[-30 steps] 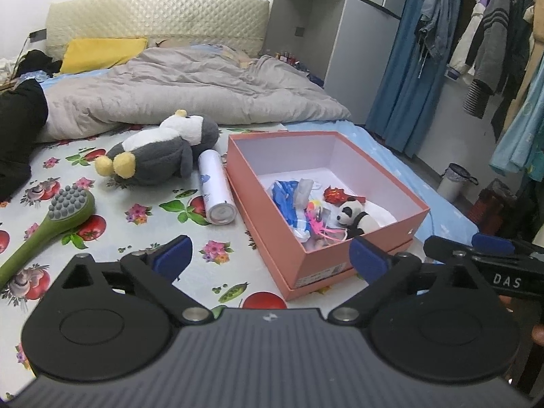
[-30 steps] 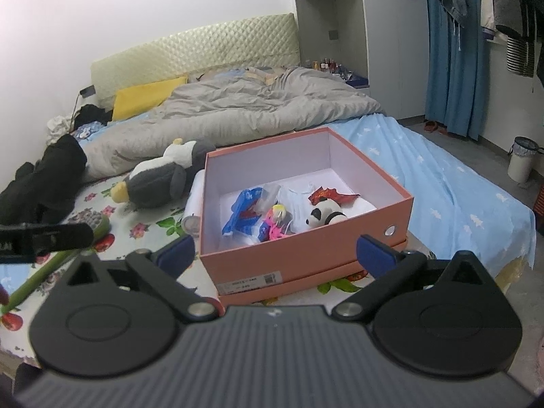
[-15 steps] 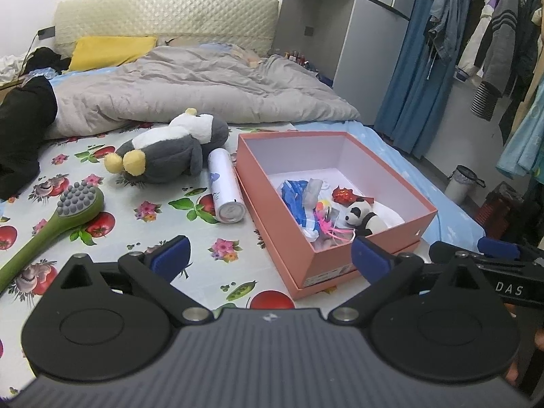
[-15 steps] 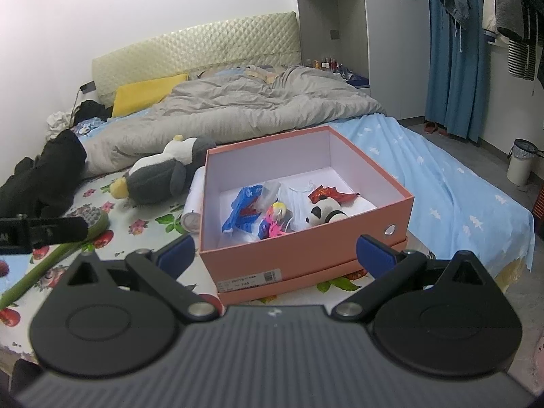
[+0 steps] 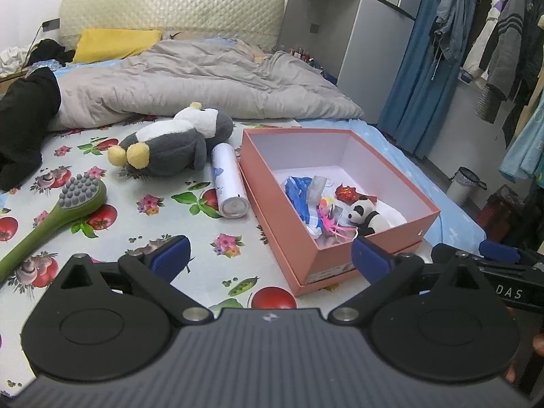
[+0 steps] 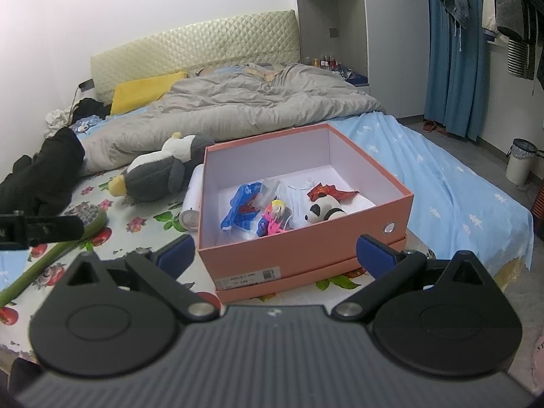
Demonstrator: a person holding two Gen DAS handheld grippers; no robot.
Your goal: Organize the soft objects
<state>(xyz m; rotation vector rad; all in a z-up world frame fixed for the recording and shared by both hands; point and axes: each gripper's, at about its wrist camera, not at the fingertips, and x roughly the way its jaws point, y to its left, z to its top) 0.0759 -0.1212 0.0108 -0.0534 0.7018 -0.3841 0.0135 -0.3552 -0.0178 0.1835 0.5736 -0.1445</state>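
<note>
Nearest, both tools are hanging over the near edge of the bed with nothing between their blue pads: the left tongs [image 5: 268,258] and the right tongs [image 6: 273,253] are both spread wide and released, well short of any object.

Just beyond them the pink box [image 6: 306,258] is sitting on the floral sheet [image 5: 153,224], already holding a small panda plush [image 6: 323,210], a blue packet [image 6: 241,207] and other small bits. Its near wall is standing high, so tongs reaching low and straight could be catching the rim and shoving the light box toward the bed edge.

Left of the box, a white cylinder [image 5: 227,183] is lying on its side touching the box wall; a nudge could be sending it rolling.

Farther left, the penguin plush [image 5: 170,142] is lying near the cylinder, not yet boxed. It looks bulky against the jaw spread, so a shallow pinch on loose fur is likely slipping during the lift. The green brush [image 5: 68,204] is lying near left, easy to snag.
</note>
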